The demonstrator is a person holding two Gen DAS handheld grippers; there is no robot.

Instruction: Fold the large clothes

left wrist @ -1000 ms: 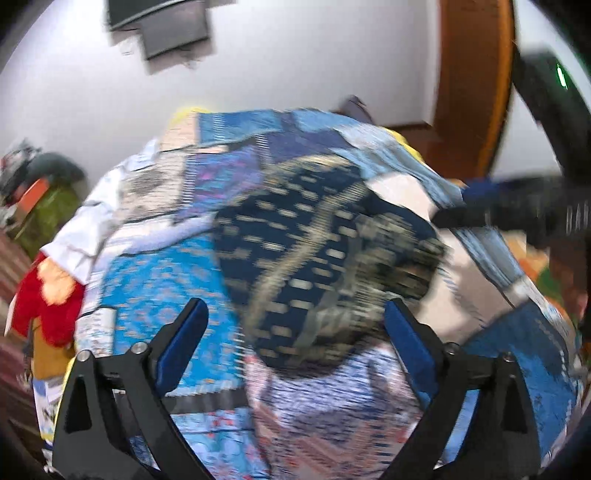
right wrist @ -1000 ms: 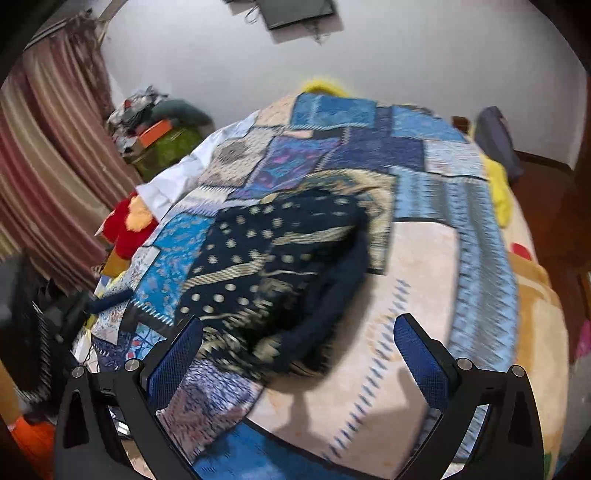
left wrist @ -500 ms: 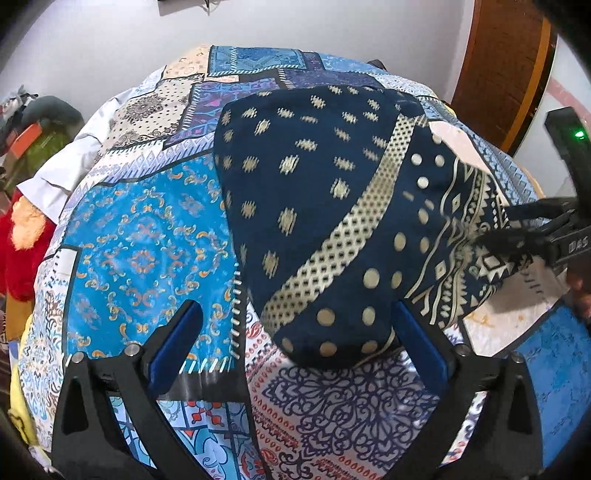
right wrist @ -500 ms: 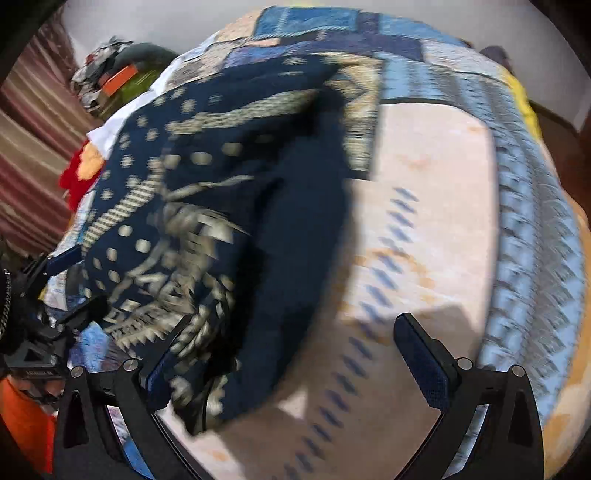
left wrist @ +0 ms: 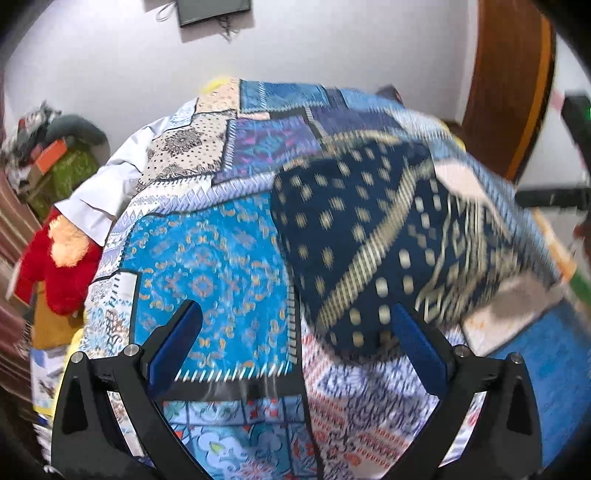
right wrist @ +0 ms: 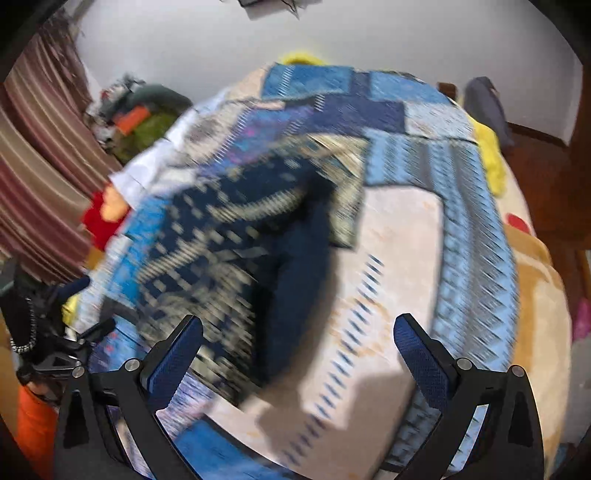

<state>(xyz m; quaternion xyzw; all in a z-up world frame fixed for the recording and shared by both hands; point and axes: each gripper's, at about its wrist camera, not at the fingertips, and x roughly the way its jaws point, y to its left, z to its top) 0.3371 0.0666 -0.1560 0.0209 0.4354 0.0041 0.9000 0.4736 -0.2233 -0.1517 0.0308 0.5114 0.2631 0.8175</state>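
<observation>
The work surface is a bed covered by a patchwork bedspread [left wrist: 207, 266] of blue, purple, cream and patterned panels, set against a white wall [left wrist: 110, 66]. A dark screen [left wrist: 214, 11] hangs on that wall above the far end of the bed. Striped curtains [right wrist: 40, 177] run along the left side of the room, with a pile of clutter [right wrist: 136, 118] in the far left corner; a red and orange plush toy [left wrist: 55, 254] and a white cloth [left wrist: 107, 192] lie at the left edge of the bed. A brown wooden door [left wrist: 509, 85] stands on the right, and a yellow item [right wrist: 487, 147] and a grey bag [right wrist: 484, 103] sit at the far right edge. The cream panel [right wrist: 399, 266] on the right half of the bedspread is bare, as is the bright blue panel on the left. The garment [left wrist: 369, 236], navy with gold dots, stripes and zigzag bands, lies bunched in a rounded heap near the middle of the bed, slightly toward the near edge; its plain navy underside shows along the right side. Both views are motion-blurred. The left gripper [left wrist: 295, 343] is spread wide with nothing between its blue pads. The right gripper [right wrist: 297, 350] is likewise spread wide and holds nothing.
</observation>
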